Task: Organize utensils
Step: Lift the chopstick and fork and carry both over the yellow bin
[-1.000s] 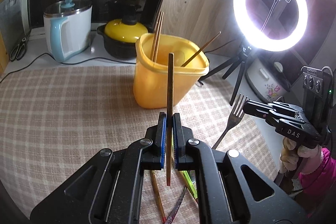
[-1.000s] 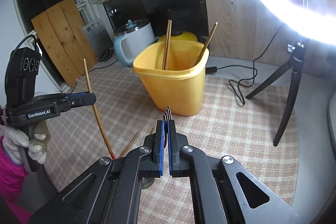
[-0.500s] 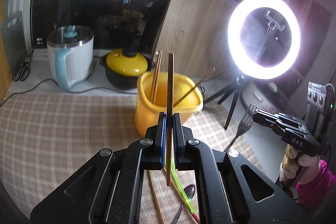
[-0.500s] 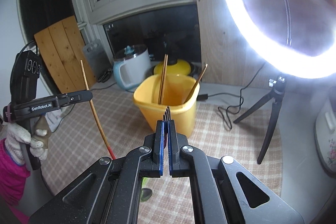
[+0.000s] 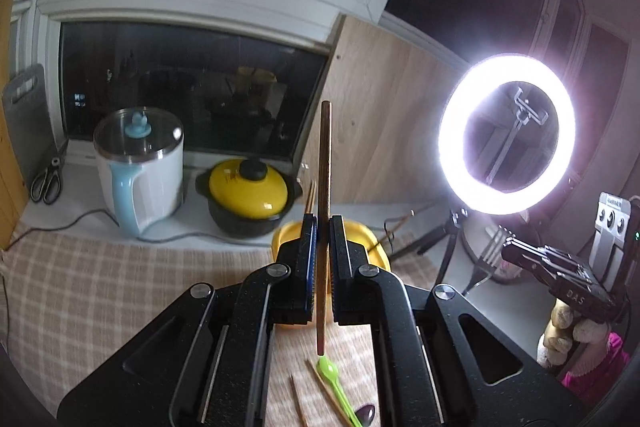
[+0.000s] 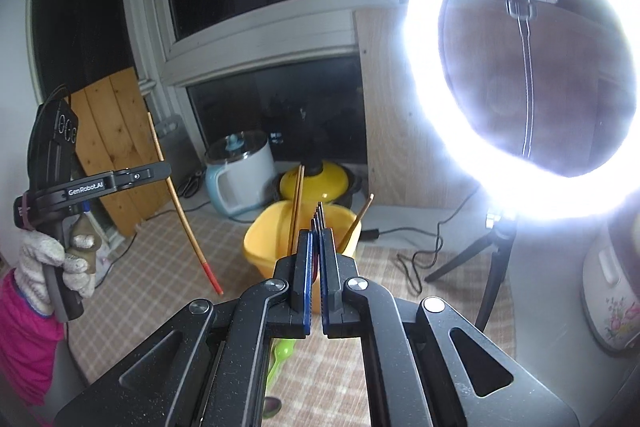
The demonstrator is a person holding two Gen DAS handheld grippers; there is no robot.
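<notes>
Chopsticks (image 6: 297, 207) already in yellow bin (image 6: 264, 239); left gripper (image 5: 322, 251) clamping chopstick (image 5: 324, 163), right gripper (image 6: 317, 259) clamping fork (image 5: 490, 251), green spoon (image 5: 334, 381) remaining on tablecloth (image 5: 100, 291).

The left gripper (image 5: 323, 263) is clamped tight with its jaws upright, carried by a white-gloved hand (image 6: 52, 263) in a pink sleeve (image 6: 24, 339). The right gripper (image 6: 316, 267) is likewise closed, its handle held in a gloved hand (image 5: 568, 335)
</notes>
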